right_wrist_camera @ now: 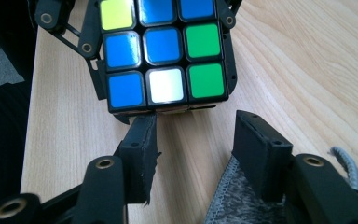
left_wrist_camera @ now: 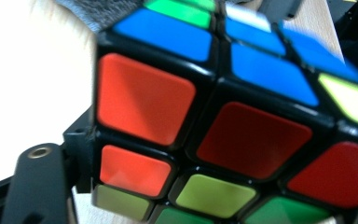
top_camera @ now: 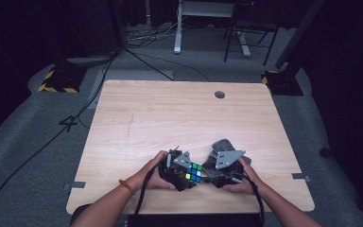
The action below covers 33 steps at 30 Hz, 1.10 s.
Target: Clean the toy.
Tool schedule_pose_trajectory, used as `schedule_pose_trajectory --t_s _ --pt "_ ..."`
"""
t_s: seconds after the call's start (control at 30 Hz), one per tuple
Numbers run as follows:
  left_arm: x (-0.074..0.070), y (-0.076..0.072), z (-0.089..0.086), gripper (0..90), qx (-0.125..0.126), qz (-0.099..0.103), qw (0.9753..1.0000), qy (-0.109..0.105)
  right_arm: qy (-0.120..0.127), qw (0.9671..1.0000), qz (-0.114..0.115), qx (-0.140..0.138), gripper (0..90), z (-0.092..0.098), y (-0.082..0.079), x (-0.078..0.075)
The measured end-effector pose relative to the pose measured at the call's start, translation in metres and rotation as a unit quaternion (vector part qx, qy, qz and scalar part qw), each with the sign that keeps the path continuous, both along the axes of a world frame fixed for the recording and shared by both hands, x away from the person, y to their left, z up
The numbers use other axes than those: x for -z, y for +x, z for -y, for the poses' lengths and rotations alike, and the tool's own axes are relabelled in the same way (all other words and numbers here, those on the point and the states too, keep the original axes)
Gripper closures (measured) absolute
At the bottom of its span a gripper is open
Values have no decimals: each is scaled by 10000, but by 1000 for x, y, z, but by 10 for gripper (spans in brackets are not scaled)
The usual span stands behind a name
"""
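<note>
Near the front edge of the wooden table (top_camera: 170,113), the left gripper (top_camera: 182,171) clasps the puzzle cube (top_camera: 192,172) between its jaws. The right gripper (right_wrist_camera: 193,135) waits just beside it, jaws spread and empty, over a grey cloth (right_wrist_camera: 235,200).

Overhead and both close gripper views share the cube (top_camera: 192,172).

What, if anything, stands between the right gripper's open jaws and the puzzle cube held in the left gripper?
Nothing visible. In the right gripper view the right gripper is open just short of the puzzle cube, with bare table in the gap. A grey cloth lies behind its jaws, not ahead. The left gripper clamps the cube.
</note>
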<state>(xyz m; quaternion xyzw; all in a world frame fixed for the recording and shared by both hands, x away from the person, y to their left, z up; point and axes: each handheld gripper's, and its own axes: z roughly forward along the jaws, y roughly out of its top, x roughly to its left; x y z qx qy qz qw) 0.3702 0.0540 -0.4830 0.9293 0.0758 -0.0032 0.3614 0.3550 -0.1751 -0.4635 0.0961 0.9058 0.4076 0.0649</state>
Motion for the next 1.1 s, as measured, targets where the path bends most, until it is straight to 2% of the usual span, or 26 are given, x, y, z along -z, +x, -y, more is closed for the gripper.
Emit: schedule_pose_trajectory --t_s 0.07,0.1,0.13,0.17,0.23,0.27,0.33,0.5,0.57,0.67,0.73,0.83,0.9,0.93,0.97,1.1 --pt "-1 0 -2 172 -57 -26 10000 -2 2 10000 -28 -13 493 -1 0 0" --pt "-1 0 -2 165 -45 23 10000 22 0 10000 0 5 494 -2 0 0" --pt "-2 -1 -3 164 -74 40 10000 -35 77 10000 1 34 502 -2 -1 -1" --pt "-3 -1 -4 192 -85 8 9999 -74 162 9999 -5 49 507 -3 -1 -2" --pt "-5 -3 -5 239 -37 17 9999 -157 185 9998 44 38 511 -4 -2 -4" --pt "-6 -4 -4 257 46 88 9999 -87 173 9998 54 29 515 -6 -3 -4" --pt "-5 -3 -4 282 50 69 9999 -75 108 9999 121 35 513 -8 -3 -3" --pt "-6 -2 -5 308 67 73 9999 -61 111 9999 -38 4 503 -4 -1 -1" --pt "-8 -1 -7 334 62 41 9997 -231 -22 10000 -69 -19 502 -4 0 3" --pt "-10 -3 -6 334 133 100 9995 -257 -363 9993 27 51 505 -5 1 10" --pt "-11 -5 -4 334 159 92 9994 -299 -409 9991 -71 67 505 -6 3 13" --pt "-10 -7 -1 334 222 122 9993 -281 -549 9984 -8 99 499 -8 4 16" --pt "-7 -7 0 332 178 163 9996 -174 -338 9994 -46 55 502 -4 5 13" --pt "-7 -7 0 327 190 135 9995 -212 -130 9998 -84 83 501 -1 5 9" --pt "-7 -7 1 327 216 142 9995 -202 -72 9999 -69 93 503 -1 5 6" --pt "-6 -6 2 310 191 104 9996 -189 -153 9999 17 30 503 -3 1 6"
